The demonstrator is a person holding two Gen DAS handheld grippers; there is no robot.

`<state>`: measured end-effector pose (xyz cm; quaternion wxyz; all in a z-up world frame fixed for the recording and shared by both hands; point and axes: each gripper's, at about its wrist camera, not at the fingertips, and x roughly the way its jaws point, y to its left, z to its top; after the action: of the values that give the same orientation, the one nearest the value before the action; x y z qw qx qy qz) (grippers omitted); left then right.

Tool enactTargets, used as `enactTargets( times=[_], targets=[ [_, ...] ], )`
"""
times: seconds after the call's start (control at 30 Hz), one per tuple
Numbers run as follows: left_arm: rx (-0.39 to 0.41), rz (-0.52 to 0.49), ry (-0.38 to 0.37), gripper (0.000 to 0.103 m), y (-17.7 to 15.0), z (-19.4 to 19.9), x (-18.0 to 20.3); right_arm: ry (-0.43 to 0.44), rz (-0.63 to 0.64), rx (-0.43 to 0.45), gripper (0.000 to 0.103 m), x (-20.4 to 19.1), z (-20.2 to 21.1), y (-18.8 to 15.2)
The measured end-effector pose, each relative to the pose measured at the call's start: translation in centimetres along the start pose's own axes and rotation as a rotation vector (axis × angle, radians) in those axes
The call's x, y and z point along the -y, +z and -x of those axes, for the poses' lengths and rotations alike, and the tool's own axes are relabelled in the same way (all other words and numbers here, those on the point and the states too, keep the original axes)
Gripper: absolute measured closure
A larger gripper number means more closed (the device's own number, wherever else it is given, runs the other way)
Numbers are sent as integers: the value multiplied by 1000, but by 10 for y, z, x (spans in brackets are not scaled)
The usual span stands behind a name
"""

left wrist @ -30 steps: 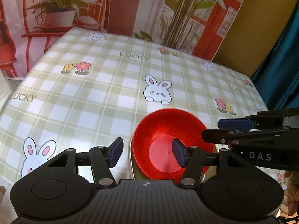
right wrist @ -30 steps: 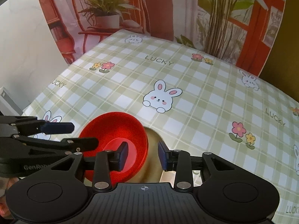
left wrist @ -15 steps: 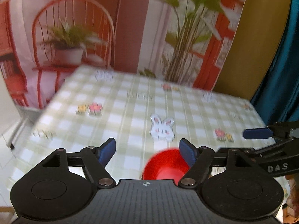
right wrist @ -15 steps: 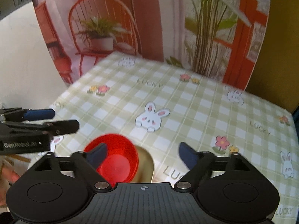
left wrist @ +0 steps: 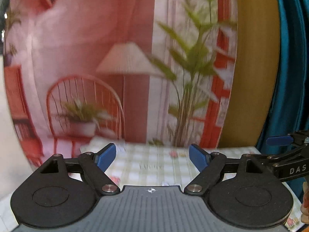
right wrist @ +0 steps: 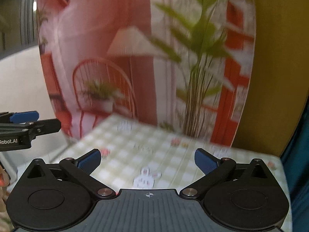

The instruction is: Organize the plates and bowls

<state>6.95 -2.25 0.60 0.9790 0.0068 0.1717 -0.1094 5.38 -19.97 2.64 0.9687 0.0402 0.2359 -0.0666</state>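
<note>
No plate or bowl shows in either view now; both cameras look over the far half of the checked tablecloth [left wrist: 154, 166] [right wrist: 127, 145]. My left gripper [left wrist: 152, 155] hangs above the cloth, its jaws opening wide with nothing between the blue pads [left wrist: 105, 157]. My right gripper [right wrist: 147, 159] is likewise high over the table, its jaws opening, with nothing between them. Each gripper appears in the other's view: the right gripper [left wrist: 275, 148] at the right edge, the left gripper [right wrist: 45, 120] at the left edge.
A printed backdrop [left wrist: 125, 77] with a red chair, lamp and plants hangs behind the table's far edge. An ochre wall [left wrist: 255, 67] and a teal curtain [left wrist: 289, 77] stand to the right. A white wall [right wrist: 23, 87] lies to the left.
Both grippers let go of the red bowl and the beige dish under it, opened wide, rose and tilted up. The dishes dropped out of view below.
</note>
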Motion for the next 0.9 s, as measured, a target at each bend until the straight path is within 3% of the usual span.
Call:
enactTargets(
  times=[0.13, 0.43, 0.9],
  targets=[
    [94, -22, 62, 9, 21, 20, 8, -15, -25, 91, 0, 6, 18, 19],
    [132, -12, 75, 9, 48, 25, 12, -42, -66, 219, 0, 16, 37, 44],
    [149, -20, 92, 9, 48, 24, 16, -59, -99, 218, 0, 16, 27, 36]
  ],
)
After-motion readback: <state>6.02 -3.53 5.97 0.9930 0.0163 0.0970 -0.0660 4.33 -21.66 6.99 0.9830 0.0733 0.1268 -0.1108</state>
